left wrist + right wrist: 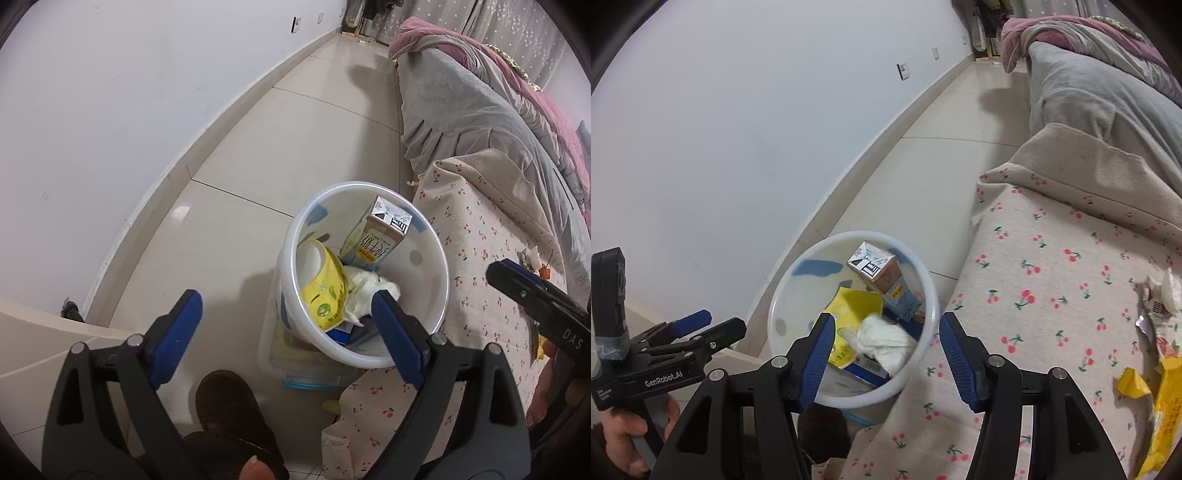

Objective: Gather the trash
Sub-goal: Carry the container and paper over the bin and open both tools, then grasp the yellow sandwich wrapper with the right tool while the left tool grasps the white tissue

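A white bin stands on the floor against the bed; it holds a milk carton, a yellow paper cup and a crumpled white tissue. My left gripper hangs open over the bin's near left rim, with nothing between its pads. In the right wrist view the bin, carton and tissue lie below my right gripper, which is open and holds nothing. Yellow wrappers and torn foil scraps lie on the bed at the right.
The bed's cherry-print sheet borders the bin on the right, with a grey blanket and pink quilt behind. A clear plastic box sits under the bin. A dark slipper is on the tiled floor; the white wall runs along the left.
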`<state>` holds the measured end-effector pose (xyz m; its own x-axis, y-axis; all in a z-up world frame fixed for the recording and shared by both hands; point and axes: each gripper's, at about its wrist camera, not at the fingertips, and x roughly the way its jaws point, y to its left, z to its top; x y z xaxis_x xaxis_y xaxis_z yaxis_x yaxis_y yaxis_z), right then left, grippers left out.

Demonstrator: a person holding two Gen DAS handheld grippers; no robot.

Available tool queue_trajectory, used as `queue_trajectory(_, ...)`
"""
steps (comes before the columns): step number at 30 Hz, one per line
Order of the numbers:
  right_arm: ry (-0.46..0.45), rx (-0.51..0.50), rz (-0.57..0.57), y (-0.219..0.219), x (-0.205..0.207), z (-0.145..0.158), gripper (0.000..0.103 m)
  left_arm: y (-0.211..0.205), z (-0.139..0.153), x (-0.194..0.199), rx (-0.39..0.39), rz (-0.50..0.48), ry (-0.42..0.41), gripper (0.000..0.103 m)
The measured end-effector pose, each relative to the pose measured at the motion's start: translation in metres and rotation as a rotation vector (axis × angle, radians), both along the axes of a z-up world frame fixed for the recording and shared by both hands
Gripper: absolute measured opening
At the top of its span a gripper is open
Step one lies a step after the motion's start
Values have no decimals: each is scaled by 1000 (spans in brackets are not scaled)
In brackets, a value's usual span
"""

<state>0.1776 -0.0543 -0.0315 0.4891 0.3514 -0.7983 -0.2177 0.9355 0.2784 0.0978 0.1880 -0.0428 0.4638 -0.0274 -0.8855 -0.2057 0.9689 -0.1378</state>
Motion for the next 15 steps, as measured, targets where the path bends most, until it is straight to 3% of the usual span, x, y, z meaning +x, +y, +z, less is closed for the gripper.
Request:
queue_trajectory(9,-54,-67,-66,-43,-26,23,67,-19,2,1,-10,-34,-2,94)
queue_trajectory(11,-55,-89,-84,-57,-29,25,72,-26,2,2,-14,-46,-3,101)
queue_trajectory(15,-28,-118,-132,-87,-39,26,77,-43,2,3,-7,-77,-2,102)
